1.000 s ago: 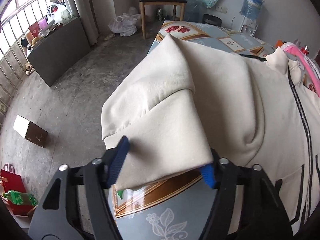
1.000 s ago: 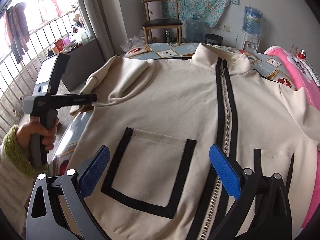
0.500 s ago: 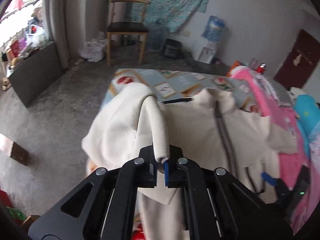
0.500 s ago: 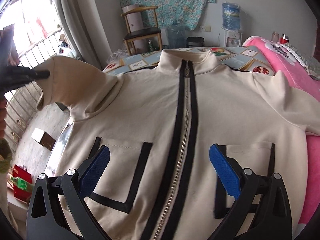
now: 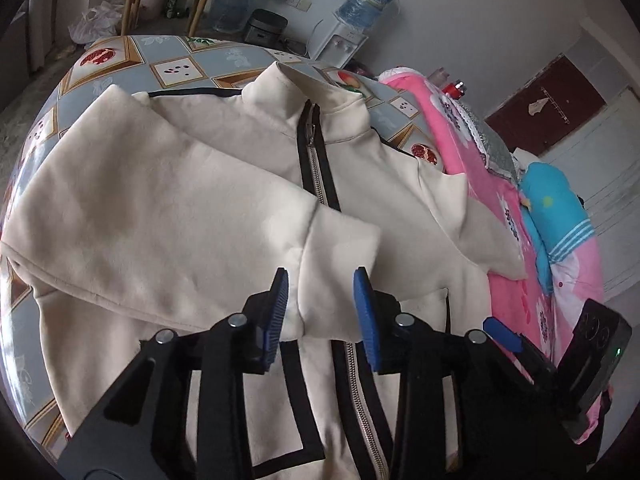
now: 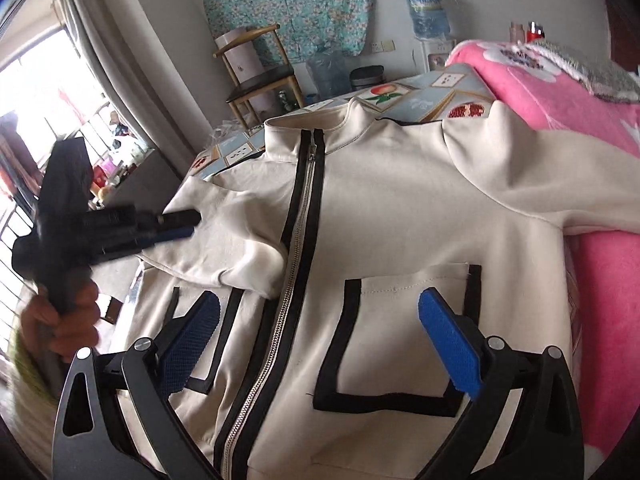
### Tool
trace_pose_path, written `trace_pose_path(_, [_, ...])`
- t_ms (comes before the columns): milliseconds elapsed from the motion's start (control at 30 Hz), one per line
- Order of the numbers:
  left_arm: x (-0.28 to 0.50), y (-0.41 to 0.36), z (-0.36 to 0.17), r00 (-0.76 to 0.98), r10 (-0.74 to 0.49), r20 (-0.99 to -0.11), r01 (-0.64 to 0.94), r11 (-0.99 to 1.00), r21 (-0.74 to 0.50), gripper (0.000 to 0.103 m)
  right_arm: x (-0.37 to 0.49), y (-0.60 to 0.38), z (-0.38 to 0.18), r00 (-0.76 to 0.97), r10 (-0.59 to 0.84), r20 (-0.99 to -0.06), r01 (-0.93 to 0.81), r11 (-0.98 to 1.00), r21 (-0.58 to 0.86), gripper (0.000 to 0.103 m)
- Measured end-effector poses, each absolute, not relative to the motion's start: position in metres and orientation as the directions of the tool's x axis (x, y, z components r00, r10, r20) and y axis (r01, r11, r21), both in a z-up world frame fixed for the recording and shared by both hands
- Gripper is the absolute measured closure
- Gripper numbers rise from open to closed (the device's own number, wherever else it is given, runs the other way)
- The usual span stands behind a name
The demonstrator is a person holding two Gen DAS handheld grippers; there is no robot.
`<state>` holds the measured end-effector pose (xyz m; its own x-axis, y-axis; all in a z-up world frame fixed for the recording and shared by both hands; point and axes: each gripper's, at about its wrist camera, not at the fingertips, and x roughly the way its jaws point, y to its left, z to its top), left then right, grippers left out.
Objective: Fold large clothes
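The left gripper (image 5: 320,312) is opening, the sleeve cuff (image 5: 340,260) loose between its pads, folded onto the cream zip jacket (image 6: 400,208). The right gripper (image 6: 320,340) hovers spread above the bare hem.

Pale grey wall (image 6: 500,8) at twelve o'clock, floral turquoise cloth (image 6: 288,4) hung on it. Wooden chair with dark seat (image 6: 260,76) below; blue-bottled water dispenser (image 6: 430,20) at one o'clock. Bright barred window (image 6: 36,92) at nine o'clock (grey curtain (image 6: 100,76) beside). Bare concrete floor (image 5: 32,80).
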<state>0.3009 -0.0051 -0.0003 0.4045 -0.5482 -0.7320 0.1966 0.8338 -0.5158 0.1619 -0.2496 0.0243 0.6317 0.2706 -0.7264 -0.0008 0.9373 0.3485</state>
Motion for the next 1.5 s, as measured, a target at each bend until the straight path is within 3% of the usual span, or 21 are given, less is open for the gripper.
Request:
trace_pose_path(133, [0.279, 0.023, 0.002, 0.464, -0.51, -0.724, 0.178, 0.854, -0.488, 0.058, 0.188, -0.258, 0.02, 0.565, 0.478, -0.672, -0.064, 0.838, 0.543, 0.021])
trace_pose_path(400, [0.251, 0.063, -0.04, 0.462, -0.177, -0.869, 0.025, 0.982, -0.187, 0.058, 0.27, -0.253, -0.038, 0.362, 0.624, -0.692, 0.09, 0.716, 0.692, 0.046])
trace_pose_path(600, [0.243, 0.077, -0.053, 0.488, -0.059, -0.871, -0.017, 0.997, -0.077, 0.058, 0.293, -0.234, -0.072, 0.284, 0.581, -0.763, 0.159, 0.756, 0.635, 0.064])
trace_pose_path(700, [0.241, 0.08, -0.054, 0.509, -0.047, -0.86, -0.013, 0.998, -0.062, 0.058, 0.292, -0.221, -0.071, 0.291, 0.51, -0.81, 0.15, 0.812, 0.565, 0.079])
trace_pose_path(733, [0.241, 0.079, -0.054, 0.514, -0.042, -0.857, -0.01, 0.998, -0.055, 0.059, 0.292, -0.218, -0.069, 0.294, 0.479, -0.827, 0.146, 0.833, 0.534, 0.089])
trace_pose_path(833, [0.241, 0.077, -0.055, 0.523, -0.03, -0.852, -0.006, 0.999, -0.039, 0.059, 0.289, -0.21, -0.057, 0.33, 0.431, -0.84, 0.119, 0.863, 0.49, 0.098])
trace_pose_path(933, [0.241, 0.077, -0.055, 0.526, -0.029, -0.85, -0.005, 0.999, -0.037, 0.06, 0.29, -0.207, -0.027, 0.391, 0.428, -0.815, 0.078, 0.866, 0.493, 0.1])
trace_pose_path(1167, [0.242, 0.087, -0.055, 0.521, -0.029, -0.853, -0.031, 0.998, -0.053, 0.076, 0.286, -0.249, 0.082, 0.607, 0.397, -0.689, 0.017, 0.86, 0.51, 0.101])
trace_pose_path(1333, [0.243, 0.087, -0.055, 0.521, -0.028, -0.853, -0.039, 0.998, -0.056, 0.077, 0.276, -0.3, 0.07, 0.575, 0.399, -0.714, 0.101, 0.832, 0.546, 0.101])
trace_pose_path(1400, [0.243, 0.085, -0.055, 0.522, -0.019, -0.853, -0.04, 0.998, -0.047, 0.077, 0.276, -0.292, 0.039, 0.487, 0.435, -0.758, 0.123, 0.825, 0.552, 0.09])
trace_pose_path(1467, [0.243, 0.084, -0.055, 0.518, -0.014, -0.855, -0.045, 0.998, -0.044, 0.077, 0.279, -0.277, 0.007, 0.408, 0.487, -0.772, 0.13, 0.806, 0.577, 0.053])
trace_pose_path(1500, [0.243, 0.084, -0.054, 0.515, -0.014, -0.857, -0.047, 0.998, -0.045, 0.077, 0.283, -0.267, -0.006, 0.386, 0.503, -0.773, 0.123, 0.803, 0.584, 0.052])
